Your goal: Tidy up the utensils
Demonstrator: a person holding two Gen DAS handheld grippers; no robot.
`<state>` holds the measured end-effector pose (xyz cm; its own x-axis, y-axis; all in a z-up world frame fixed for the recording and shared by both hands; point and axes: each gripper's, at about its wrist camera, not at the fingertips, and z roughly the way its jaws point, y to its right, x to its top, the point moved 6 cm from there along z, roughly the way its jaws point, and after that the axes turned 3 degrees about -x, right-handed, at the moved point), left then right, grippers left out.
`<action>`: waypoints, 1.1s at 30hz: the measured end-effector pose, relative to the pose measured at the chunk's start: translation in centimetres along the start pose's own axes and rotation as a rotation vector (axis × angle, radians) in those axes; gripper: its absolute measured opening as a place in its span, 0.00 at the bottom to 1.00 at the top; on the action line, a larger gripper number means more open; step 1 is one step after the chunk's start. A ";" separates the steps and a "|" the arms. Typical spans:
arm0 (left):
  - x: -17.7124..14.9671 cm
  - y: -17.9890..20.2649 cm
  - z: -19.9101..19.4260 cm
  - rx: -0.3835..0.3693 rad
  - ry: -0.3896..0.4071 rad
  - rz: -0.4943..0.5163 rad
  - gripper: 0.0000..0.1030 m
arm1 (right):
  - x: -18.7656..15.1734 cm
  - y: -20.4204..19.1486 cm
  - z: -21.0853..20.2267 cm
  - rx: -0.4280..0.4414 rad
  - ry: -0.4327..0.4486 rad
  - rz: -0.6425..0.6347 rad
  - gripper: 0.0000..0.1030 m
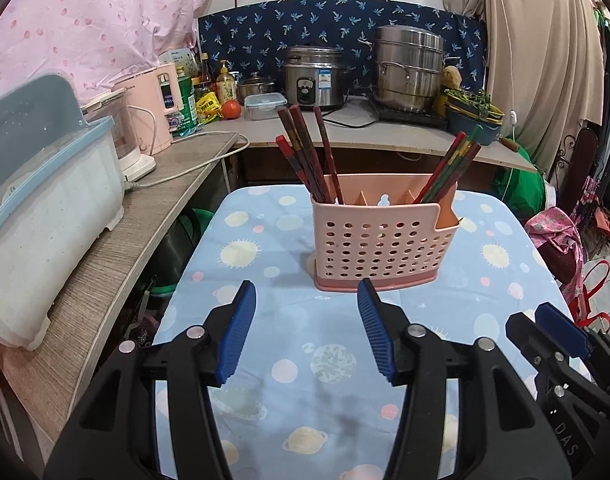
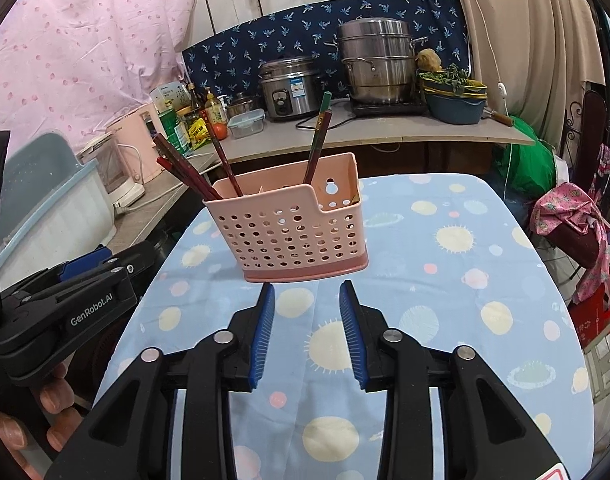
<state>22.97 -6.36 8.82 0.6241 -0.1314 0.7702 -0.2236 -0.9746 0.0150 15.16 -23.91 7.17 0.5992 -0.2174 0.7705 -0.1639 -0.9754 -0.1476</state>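
Looking along my left gripper (image 1: 306, 294), I see its blue pads spread apart with nothing between them, only the blue spotted tablecloth (image 1: 265, 240) below. My right gripper (image 2: 307, 295) has its pads apart too, a narrower gap, also empty and touching nothing. Both point forward and down toward the pink holder (image 1: 375, 236), which stands upright on the cloth near the far middle of the table, just beyond the fingertips and apart from them.

A bunch of dark red chopsticks (image 1: 305, 152) leans in the holder's left compartment, tips fanning to the left. A second bunch with green and red bands (image 1: 451, 168) leans right from the right-hand compartment. The middle compartment I cannot see into.

In the right wrist view the left gripper sits at the left edge, and I can make out fingers (image 2: 57, 396) of the hand wrapped under it, partly cut off by the frame. In the left wrist view only a corner of the right gripper shows at the far right. How deep the chopsticks sit is hidden by the holder's wall.

On the counter behind stand a rice cooker (image 1: 313, 80) and a steel steamer pot (image 1: 409, 68).
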 end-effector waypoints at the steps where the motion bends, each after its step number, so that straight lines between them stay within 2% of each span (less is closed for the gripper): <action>1: 0.0 -0.1 0.0 0.001 -0.001 -0.002 0.49 | 0.0 0.0 -0.1 -0.002 0.001 -0.002 0.36; 4: 0.0 -0.2 0.1 0.005 -0.004 -0.006 0.50 | 0.1 -0.2 -0.2 -0.016 0.005 -0.016 0.40; 12: 0.0 -0.3 0.4 0.026 0.000 0.002 0.53 | 0.5 -0.4 -0.1 -0.045 0.014 -0.049 0.64; 15: 0.0 -0.4 0.7 0.029 -0.004 0.001 0.54 | 0.7 -0.4 0.0 -0.051 0.015 -0.052 0.69; 17: 0.0 -0.4 0.8 0.031 -0.005 0.001 0.59 | 0.8 -0.3 0.1 -0.051 0.015 -0.051 0.71; 18: 0.0 -0.4 0.8 0.032 -0.003 0.002 0.62 | 0.9 -0.2 0.2 -0.056 0.013 -0.052 0.76; 21: 0.1 -0.3 0.9 0.036 0.001 0.011 0.67 | 1.0 0.0 0.3 -0.069 0.016 -0.052 0.76; 23: 0.2 -0.1 1.1 0.041 0.001 0.015 0.70 | 1.1 0.2 0.5 -0.068 0.007 -0.045 0.83; 29: 0.2 0.1 1.2 0.050 0.002 0.022 0.81 | 1.2 0.7 1.2 -0.064 -0.011 -0.029 0.84; 33: 0.3 0.2 1.4 0.057 0.003 0.026 0.84 | 1.3 0.8 1.5 -0.072 -0.018 -0.033 0.88</action>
<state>24.12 -6.89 8.13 0.6160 -0.1565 0.7721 -0.1965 -0.9796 -0.0418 17.00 -25.00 7.15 0.6187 -0.1865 0.7631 -0.1995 -0.9769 -0.0770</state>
